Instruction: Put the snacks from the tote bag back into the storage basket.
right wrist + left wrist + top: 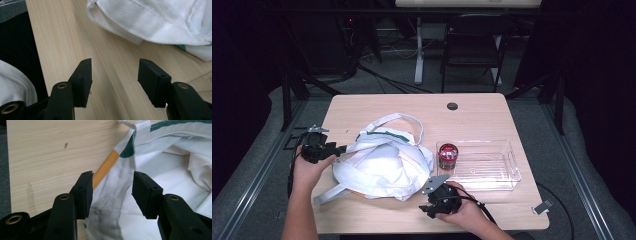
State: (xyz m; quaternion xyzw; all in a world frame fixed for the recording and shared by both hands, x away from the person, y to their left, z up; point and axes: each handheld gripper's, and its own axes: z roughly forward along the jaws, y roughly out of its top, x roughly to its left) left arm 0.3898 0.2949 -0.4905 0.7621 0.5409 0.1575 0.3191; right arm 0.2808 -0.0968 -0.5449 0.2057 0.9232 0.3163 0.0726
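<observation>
A white cloth tote bag (382,165) with green and orange trim lies crumpled on the left half of the wooden table (472,112). My left gripper (341,149) is at the bag's left edge. In the left gripper view a strip of the bag's cloth (112,202) runs between the pads, which stand apart from each other, so my left gripper (112,192) is open. My right gripper (426,207) hovers low over bare wood near the table's front edge, just off the bag's near right corner. In the right gripper view my right gripper (115,80) is open and empty, with the bag's hem (150,22) ahead.
A clear plastic tray (512,165) sits right of the bag, with a small red-lidded jar (448,156) standing in its left end. A dark round hole (452,106) marks the table's far side. A folding chair (472,50) and floor cables lie beyond the table.
</observation>
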